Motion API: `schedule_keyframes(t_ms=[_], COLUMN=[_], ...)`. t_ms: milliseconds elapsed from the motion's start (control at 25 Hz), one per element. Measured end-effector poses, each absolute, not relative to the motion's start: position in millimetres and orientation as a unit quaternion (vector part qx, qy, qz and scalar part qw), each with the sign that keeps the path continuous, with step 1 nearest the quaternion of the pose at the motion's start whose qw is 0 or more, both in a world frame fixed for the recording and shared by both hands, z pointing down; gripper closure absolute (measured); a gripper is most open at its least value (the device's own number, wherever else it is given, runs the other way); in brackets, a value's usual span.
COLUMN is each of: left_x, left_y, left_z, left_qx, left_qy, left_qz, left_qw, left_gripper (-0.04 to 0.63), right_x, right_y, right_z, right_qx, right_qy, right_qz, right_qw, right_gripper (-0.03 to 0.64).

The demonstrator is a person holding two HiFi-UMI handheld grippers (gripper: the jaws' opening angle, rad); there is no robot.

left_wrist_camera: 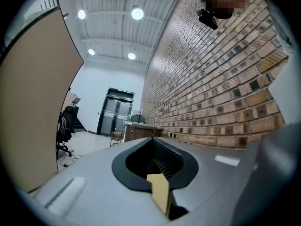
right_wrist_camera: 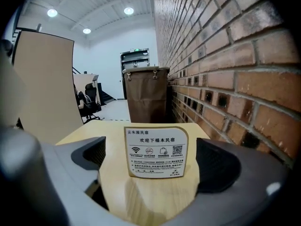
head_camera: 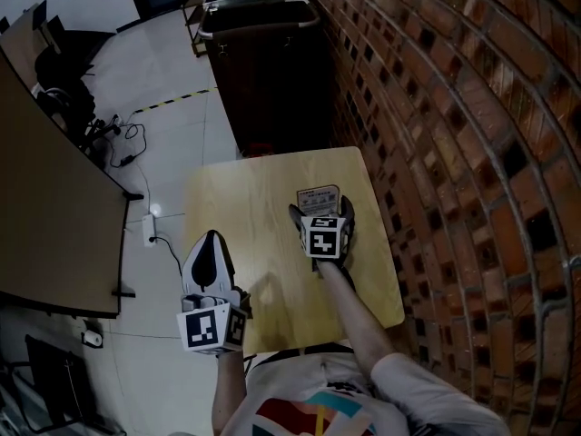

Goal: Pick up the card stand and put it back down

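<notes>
Your pale, smooth wooden table (head_camera: 272, 289) stands against a rough brick wall (head_camera: 454, 107) on a glossy white floor (head_camera: 172, 71), with a dark brown bin (head_camera: 268, 71) beyond it. The flat, printed card stand (right_wrist_camera: 156, 152) stands at the table's far right, between your right gripper's (head_camera: 320, 210) wide-spread jaws. Your left gripper (head_camera: 211, 239), by the near left edge, has its jaws pressed together on nothing.

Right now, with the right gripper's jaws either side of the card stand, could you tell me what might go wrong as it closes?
1. The right gripper is open, and the card stand stands upright between its jaws, seemingly untouched; if one jaw meets it first, the stand could tip or slide.
2. The stand looks thin, so a grip on its side edges might slip during the lift.
</notes>
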State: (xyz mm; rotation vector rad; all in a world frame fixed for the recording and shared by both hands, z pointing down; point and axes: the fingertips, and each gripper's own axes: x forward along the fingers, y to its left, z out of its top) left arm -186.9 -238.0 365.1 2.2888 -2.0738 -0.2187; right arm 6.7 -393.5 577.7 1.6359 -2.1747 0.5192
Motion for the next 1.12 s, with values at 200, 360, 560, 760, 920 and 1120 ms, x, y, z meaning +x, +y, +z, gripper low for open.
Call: schedule_keyframes(t_ms=[200,360,560,760,920,1120], left_x=[-174,-164,-147,-131,-119,-117], left_y=[-234,-226,-223,-221,-216,-214], left_z=[363,351,340,335,337,335], left_qx=[0.751,0.759,0.778,0.795,0.805,0.807], left_qy=[-0.655,-0.646,-0.624,-0.602,-0.589,-0.586], left_qz=[-0.075,-0.077,-0.067,-0.069,-0.067,-0.067], left_qw=[0.020,0.004,-0.021,-0.024,-0.021,-0.022], left_gripper=[0.591,0.591,0.591,0.591,0.591,0.591], right_x=[2,5,36,48,41,44], right_y=[-339,-279,-240,-227,-218,-221], right_z=[521,463,400,373,366,367], right_qx=[0.562,0.507,0.520,0.530,0.507,0.519], right_qy=[-0.804,-0.845,-0.842,-0.839,-0.850,-0.845], right_qz=[0.167,0.162,0.136,0.096,0.104,0.091], right_qw=[0.104,0.051,-0.037,-0.074,-0.100,-0.090], right_gripper=[0.051,0.121,0.332,0.612,0.612,0.612])
